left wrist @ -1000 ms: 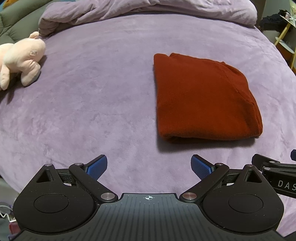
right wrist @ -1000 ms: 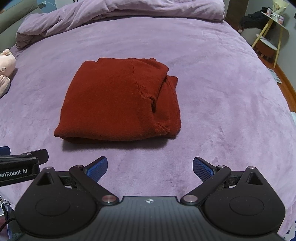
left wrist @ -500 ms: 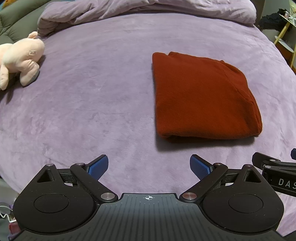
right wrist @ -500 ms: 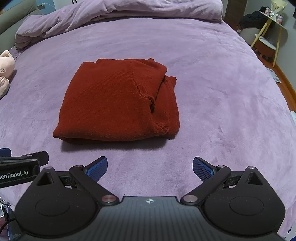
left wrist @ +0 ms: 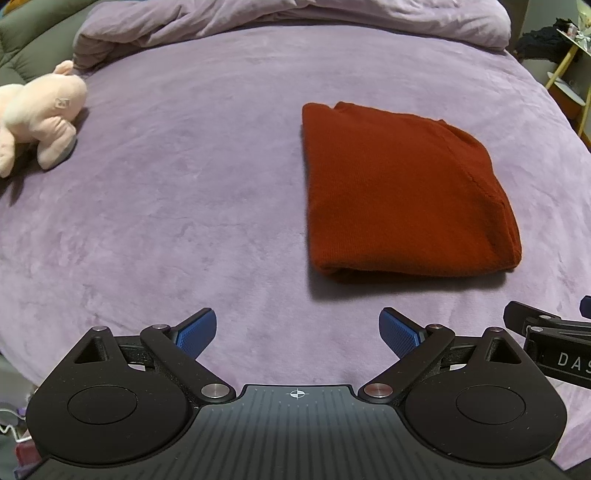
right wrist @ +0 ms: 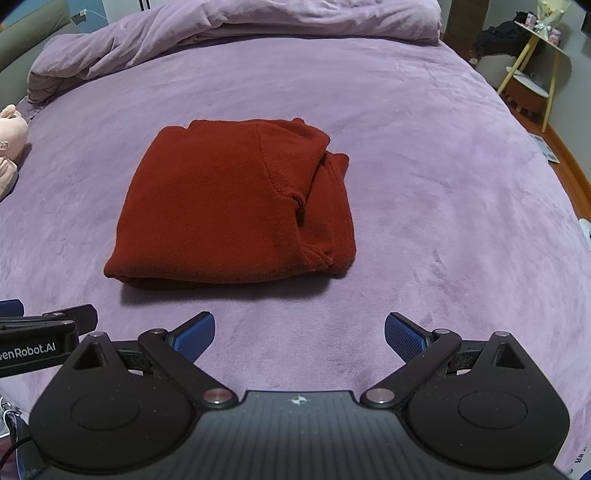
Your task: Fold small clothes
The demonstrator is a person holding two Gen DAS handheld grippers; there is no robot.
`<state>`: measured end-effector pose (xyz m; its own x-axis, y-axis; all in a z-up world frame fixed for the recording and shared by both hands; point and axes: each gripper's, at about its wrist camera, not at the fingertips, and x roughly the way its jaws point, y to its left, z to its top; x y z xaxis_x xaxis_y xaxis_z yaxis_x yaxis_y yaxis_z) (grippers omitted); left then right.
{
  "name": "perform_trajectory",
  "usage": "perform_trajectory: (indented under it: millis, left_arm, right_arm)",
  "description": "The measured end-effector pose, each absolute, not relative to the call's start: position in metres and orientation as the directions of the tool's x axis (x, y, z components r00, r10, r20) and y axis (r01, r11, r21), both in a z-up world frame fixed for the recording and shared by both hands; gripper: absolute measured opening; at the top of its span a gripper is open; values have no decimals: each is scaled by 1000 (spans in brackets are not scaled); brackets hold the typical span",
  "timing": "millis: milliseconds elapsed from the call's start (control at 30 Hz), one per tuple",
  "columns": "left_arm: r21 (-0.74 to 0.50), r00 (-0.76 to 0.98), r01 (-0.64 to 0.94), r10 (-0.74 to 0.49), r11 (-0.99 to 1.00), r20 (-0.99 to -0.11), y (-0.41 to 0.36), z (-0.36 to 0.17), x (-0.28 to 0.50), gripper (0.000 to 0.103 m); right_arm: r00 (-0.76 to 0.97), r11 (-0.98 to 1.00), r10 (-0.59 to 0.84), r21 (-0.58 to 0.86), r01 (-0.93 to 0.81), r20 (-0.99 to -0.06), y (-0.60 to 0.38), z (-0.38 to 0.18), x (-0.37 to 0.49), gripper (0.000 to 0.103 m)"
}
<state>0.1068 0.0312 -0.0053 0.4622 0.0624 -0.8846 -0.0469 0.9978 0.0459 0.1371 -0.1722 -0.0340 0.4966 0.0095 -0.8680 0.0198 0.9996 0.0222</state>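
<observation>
A rust-red knit garment (left wrist: 402, 192) lies folded into a compact rectangle on the purple bed cover (left wrist: 192, 206). In the right wrist view it (right wrist: 229, 206) sits straight ahead, with a sleeve fold bunched along its right side. My left gripper (left wrist: 297, 332) is open and empty, hovering near the bed's front edge, left of the garment. My right gripper (right wrist: 299, 334) is open and empty, just in front of the garment's near edge. Neither touches the cloth.
A pink plush toy (left wrist: 37, 114) lies at the far left of the bed. A bunched purple duvet (right wrist: 229, 29) runs along the back. A yellow-legged side table (right wrist: 532, 74) stands beyond the bed's right edge, over wooden floor.
Both grippers drifted back very slightly; the garment sits a touch farther and lefter in view. Jaws stayed open and the garment did not move.
</observation>
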Motion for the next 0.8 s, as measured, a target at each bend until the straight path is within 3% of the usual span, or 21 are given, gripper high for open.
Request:
perform_trajectory:
  millis: [800]
  left_arm:
    - [51,469,-33,60,998,-881,27,-2,106,98]
  right_arm:
    - [499,999,10,28,29,-867,-173,-33,137,98]
